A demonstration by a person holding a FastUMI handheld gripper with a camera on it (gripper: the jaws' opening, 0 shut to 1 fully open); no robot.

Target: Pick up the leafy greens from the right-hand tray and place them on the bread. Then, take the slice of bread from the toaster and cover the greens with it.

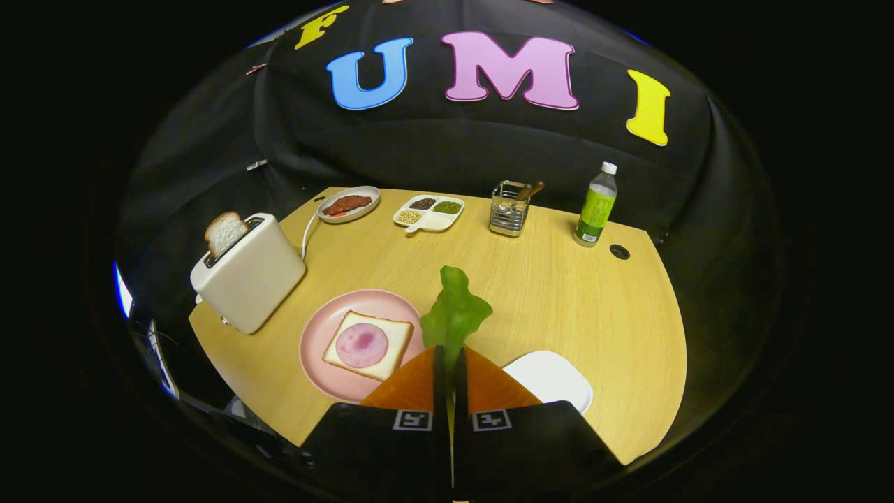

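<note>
Wooden table [559, 293], with the toaster [248, 276] at its left holding a slice [225, 232] upright in its slot. Nearer you, the pink plate [328, 335] carries the bread [368, 344]. Your gripper [450, 360] has its fingers pressed together on the leafy greens [454, 311], above the white tray [552, 377]. The leaf looks light, soft and floppy; you grip its stem end, probably the firmest part.

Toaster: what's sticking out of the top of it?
One slice of bread pokes out of the toaster; its lower part is hidden inside. The gripper is elsewhere, shut on the leafy greens.
</note>
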